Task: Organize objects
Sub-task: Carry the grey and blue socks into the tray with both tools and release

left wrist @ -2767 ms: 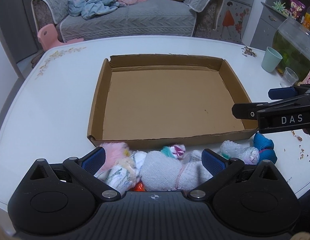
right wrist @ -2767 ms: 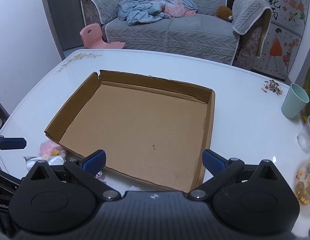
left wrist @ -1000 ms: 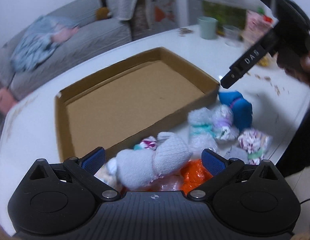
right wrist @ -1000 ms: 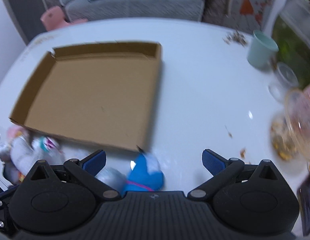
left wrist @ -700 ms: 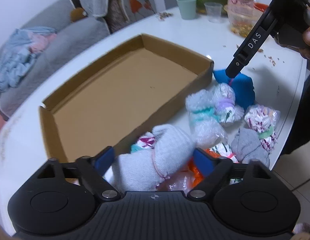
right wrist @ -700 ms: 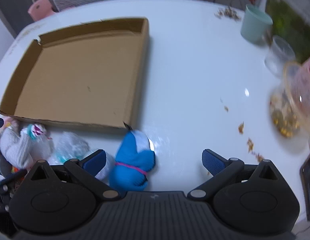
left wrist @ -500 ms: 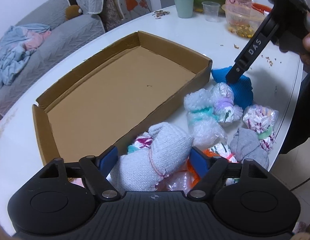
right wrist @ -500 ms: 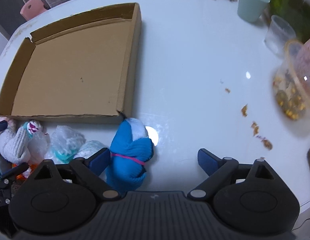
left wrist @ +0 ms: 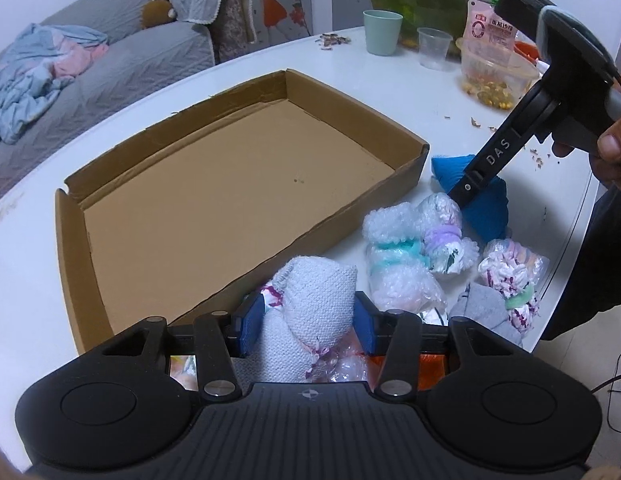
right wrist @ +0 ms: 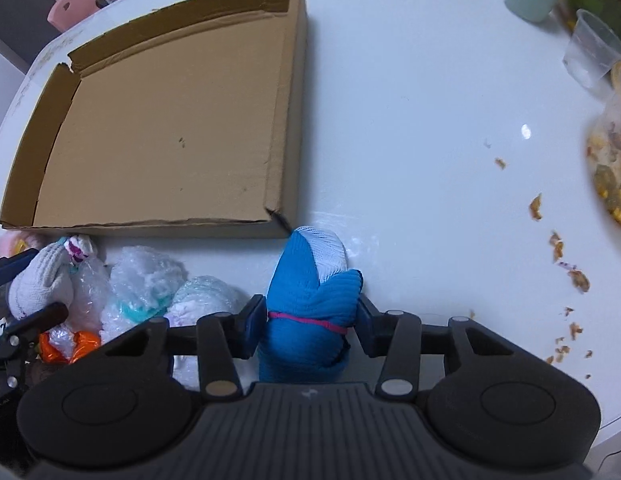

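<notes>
Two claws are each clamped on a rolled sock bundle at the near edge of the white table (right wrist: 410, 120). The left claw (left wrist: 308, 322) has its blue pads pressed against both sides of a grey-white sock roll (left wrist: 310, 304), which sits just outside the near wall of the cardboard box (left wrist: 214, 184). The right claw (right wrist: 308, 318) squeezes a blue sock roll (right wrist: 310, 304) tied with a thin pink band; that roll lies on the table just beside the box's near right corner. Between the two held rolls, close against the box wall, lie more bundles: a bubble-wrapped one with a teal band (left wrist: 394, 256), another with a purple band (left wrist: 446, 236), a plastic-wrapped pink and white one (left wrist: 510, 268), a small grey roll (left wrist: 486, 312), and something orange (right wrist: 70, 344) under the left claw. The box floor is bare brown cardboard with a small dark speck. Farther out on the table stand a pale green cup (left wrist: 382, 32), a clear plastic cup (left wrist: 432, 48) and a clear bowl of snacks (left wrist: 494, 76), with crumbs (right wrist: 558, 248) scattered near them. A grey sofa (left wrist: 90, 68) stands behind the table.
</notes>
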